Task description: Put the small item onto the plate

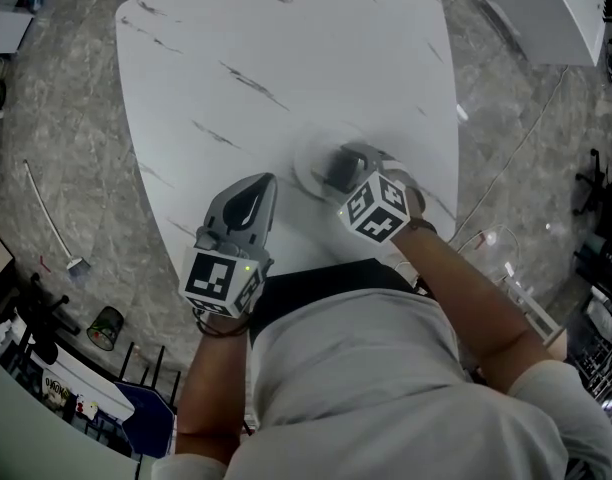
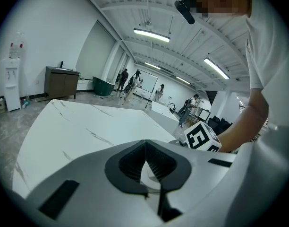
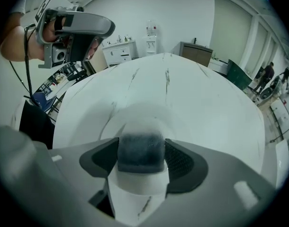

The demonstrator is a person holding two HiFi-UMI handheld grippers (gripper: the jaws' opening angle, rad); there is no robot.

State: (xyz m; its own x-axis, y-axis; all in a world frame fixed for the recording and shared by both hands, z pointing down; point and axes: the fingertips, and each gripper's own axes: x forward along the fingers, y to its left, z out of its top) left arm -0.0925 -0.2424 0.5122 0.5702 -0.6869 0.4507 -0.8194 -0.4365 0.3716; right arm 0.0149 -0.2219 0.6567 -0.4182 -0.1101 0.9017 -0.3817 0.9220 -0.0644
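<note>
A white plate [image 1: 306,171] lies on the white marble table [image 1: 286,58] near its front edge. My right gripper [image 1: 338,170] hovers over the plate, shut on a small dark grey block [image 3: 140,152]. In the right gripper view the block sits between the two pads just above the plate [image 3: 135,117]. My left gripper [image 1: 263,182] is left of the plate over the table's front edge; its jaws meet at the tips with nothing between them [image 2: 145,144]. The right gripper's marker cube [image 2: 199,137] shows beside it.
The table top stretches away bare beyond the plate. Grey stone floor surrounds the table, with a cable [image 1: 516,158] at the right and a dustpan handle [image 1: 51,218] at the left. People and furniture stand far off in the room.
</note>
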